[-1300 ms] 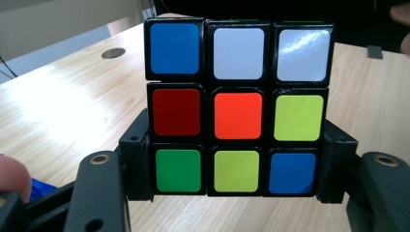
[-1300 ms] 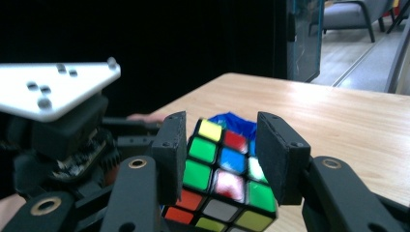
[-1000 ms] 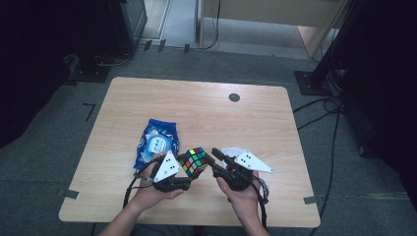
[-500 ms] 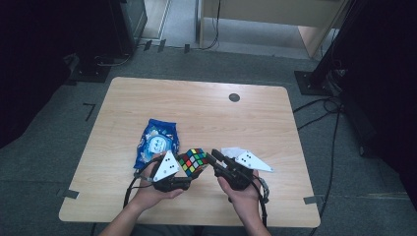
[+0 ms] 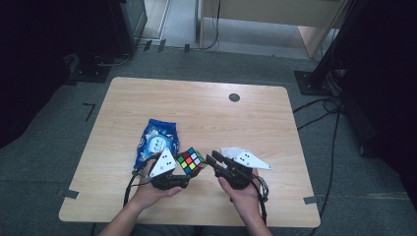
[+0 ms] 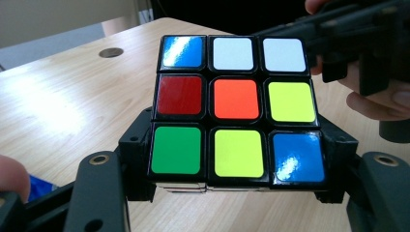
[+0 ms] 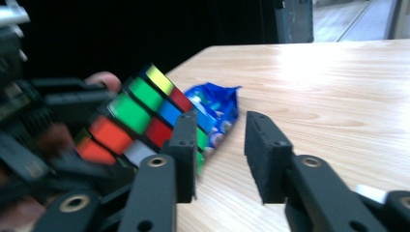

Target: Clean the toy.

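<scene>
the left hand-held gripper (image 5: 189, 169) clamps a scrambled puzzle cube (image 5: 191, 161) between its jaws, holding it just above the near edge of the wooden counter (image 5: 255, 123). the right hand-held gripper (image 5: 210, 158) sits just beside the cube; its jaws have just been opening a little and stand apart with nothing between them. a blue snack bag (image 5: 156, 141) lies on the counter behind the left hand (image 5: 152, 192).

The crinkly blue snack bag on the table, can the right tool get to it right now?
Probably not straight away. The crinkly blue snack bag lies beyond the colourful puzzle cube, which the left tool holds up between the bag and the right tool. The right tool would likely have to go around the cube.
</scene>
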`<action>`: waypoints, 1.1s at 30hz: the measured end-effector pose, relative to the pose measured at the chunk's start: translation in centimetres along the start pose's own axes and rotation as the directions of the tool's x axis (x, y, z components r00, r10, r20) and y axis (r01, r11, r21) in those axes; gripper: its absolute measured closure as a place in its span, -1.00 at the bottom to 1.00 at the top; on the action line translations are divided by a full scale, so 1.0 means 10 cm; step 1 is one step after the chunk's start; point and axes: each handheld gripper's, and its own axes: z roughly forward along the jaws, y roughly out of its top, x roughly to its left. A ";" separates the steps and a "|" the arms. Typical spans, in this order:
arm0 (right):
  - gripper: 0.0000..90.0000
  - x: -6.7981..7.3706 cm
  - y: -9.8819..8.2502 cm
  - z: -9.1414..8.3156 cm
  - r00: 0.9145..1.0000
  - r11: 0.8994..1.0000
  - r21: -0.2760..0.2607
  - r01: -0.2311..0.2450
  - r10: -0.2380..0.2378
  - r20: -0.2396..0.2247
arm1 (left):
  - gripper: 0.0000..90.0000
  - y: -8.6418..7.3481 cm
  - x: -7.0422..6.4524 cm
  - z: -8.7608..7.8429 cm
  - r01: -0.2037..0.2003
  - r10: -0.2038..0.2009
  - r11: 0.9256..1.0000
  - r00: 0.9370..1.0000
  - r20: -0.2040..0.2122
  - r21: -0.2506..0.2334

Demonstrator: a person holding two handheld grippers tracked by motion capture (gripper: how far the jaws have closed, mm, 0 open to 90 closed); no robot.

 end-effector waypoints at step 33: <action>-0.24 0.51 -0.43 0.35 0.979 0.979 -0.043 0.201 -0.198 0.052 | -0.25 0.07 0.09 -0.04 0.129 -0.129 0.992 0.991 -0.022 0.002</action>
